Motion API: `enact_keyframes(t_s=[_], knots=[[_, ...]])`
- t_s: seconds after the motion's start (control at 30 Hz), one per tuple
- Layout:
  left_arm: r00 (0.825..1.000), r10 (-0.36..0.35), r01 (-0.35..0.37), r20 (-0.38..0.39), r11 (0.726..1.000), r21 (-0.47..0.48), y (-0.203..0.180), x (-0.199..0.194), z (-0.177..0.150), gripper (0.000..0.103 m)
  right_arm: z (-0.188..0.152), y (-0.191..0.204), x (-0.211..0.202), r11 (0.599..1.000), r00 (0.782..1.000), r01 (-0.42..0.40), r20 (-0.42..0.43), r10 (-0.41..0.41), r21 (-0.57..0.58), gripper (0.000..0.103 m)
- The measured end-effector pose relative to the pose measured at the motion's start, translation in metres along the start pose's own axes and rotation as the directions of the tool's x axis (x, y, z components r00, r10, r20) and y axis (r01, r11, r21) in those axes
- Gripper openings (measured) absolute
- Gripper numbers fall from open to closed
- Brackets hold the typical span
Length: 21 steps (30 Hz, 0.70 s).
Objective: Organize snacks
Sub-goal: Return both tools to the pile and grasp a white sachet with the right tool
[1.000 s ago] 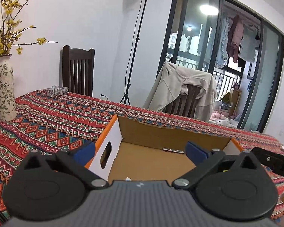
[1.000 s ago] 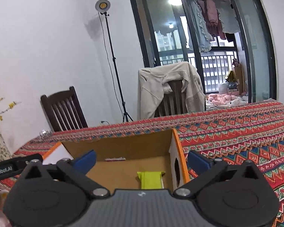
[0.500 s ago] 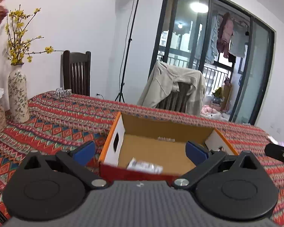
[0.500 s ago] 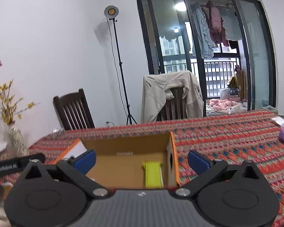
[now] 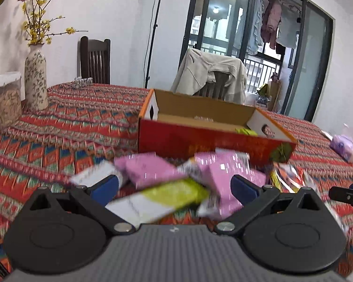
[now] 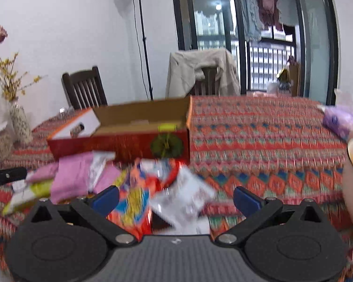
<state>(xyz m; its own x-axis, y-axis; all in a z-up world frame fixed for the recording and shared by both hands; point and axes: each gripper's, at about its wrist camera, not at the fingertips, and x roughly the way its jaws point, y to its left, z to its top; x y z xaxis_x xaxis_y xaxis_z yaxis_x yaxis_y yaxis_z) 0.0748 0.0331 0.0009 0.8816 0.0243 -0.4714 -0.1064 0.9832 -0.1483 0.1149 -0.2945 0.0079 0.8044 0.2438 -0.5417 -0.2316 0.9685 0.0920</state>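
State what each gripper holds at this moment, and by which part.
Nothing is held. The left gripper and right gripper are both open above the loose snack packets, gripping none.

The desk [image 5: 82, 122] is covered by a red patterned cloth. On it are set an open red cardboard box [image 5: 207, 138], a heap of pink, green and orange snack packets [image 5: 176, 181], a flowered ceramic vase [image 5: 36, 77] and a purple bag [image 6: 338, 119].

Left gripper [image 5: 174, 186] and right gripper [image 6: 175, 197] both hover, fingers spread.
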Motion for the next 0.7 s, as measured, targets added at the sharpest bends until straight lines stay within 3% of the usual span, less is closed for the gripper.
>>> enact_keyframes(t_s=[0.17,0.3,0.47,0.5,0.53,0.7], knots=[[1.0,-0.005,0.005,-0.02,1.0,-0.003,-0.002,-0.009,-0.016,0.103,-0.027,-0.003,-0.005,0.999,0.998,0.028,-0.061,-0.031,-0.042,0.101],[0.999,-0.024,0.024,-0.027,1.0,-0.008,-0.009,-0.014,-0.021,0.103,-0.038,-0.009,0.001,0.999,0.994,0.036,-0.101,-0.039,-0.026,0.087],[0.999,-0.038,0.038,-0.034,0.999,0.008,-0.019,-0.019,-0.028,0.103,-0.049,-0.002,0.007,0.994,0.99,0.086,-0.101,-0.093,-0.074,0.08],[0.999,-0.04,0.04,-0.035,0.999,0.011,-0.021,-0.019,-0.028,0.103,-0.05,-0.001,0.005,0.995,0.992,0.075,-0.096,-0.082,-0.07,0.069],[0.999,-0.041,0.042,-0.036,0.999,0.015,-0.023,-0.02,-0.029,0.103,-0.051,-0.001,0.003,0.996,0.994,0.059,-0.087,-0.065,-0.07,0.05],[0.998,-0.048,0.05,-0.051,0.998,0.037,-0.034,-0.021,-0.032,0.103,-0.052,0.002,-0.006,0.996,0.997,0.047,-0.059,-0.052,-0.081,0.042]])
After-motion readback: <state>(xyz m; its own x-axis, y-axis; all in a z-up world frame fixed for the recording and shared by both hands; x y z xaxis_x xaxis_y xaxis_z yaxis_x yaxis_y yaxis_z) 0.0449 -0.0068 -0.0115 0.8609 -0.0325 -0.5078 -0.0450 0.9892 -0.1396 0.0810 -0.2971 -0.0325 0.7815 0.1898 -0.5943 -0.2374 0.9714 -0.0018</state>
